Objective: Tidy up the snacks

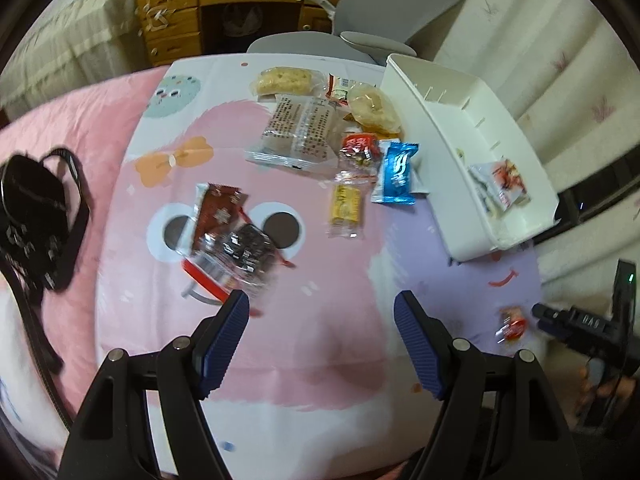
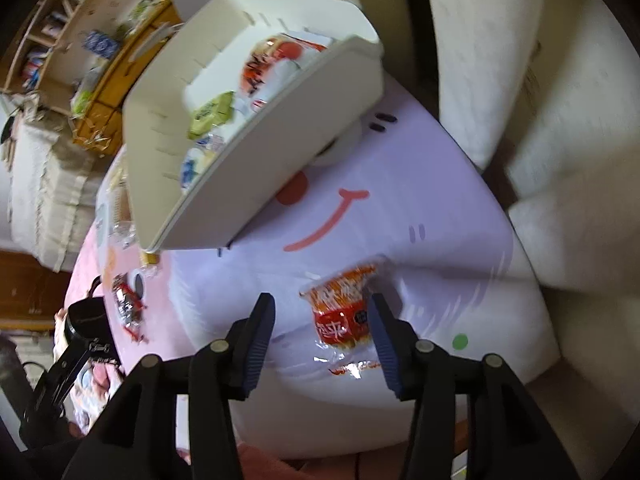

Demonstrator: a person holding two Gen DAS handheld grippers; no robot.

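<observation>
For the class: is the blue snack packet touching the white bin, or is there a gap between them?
Cannot tell. In the left wrist view the blue snack packet lies right beside the white bin, but no clear contact or gap shows; the right wrist view hides it.

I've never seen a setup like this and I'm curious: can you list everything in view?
White plastic bin: one, right of the snacks, holds several packets.
Cartoon-printed pink and lilac cloth: one, under everything.
Loose snack packets: about ten, mixed colours, on the cloth, among them a blue foil packet, a yellow wrapped bar and a dark red sachet.
Orange-red clear-wrapped snack packet: one, between the right gripper's open fingers.
Black strapped bag: one, far left.
Wooden desk: one, background.
Grey chair: one, behind table.
Left gripper: black, blue pads, open, empty.
Right gripper: same, open.
</observation>
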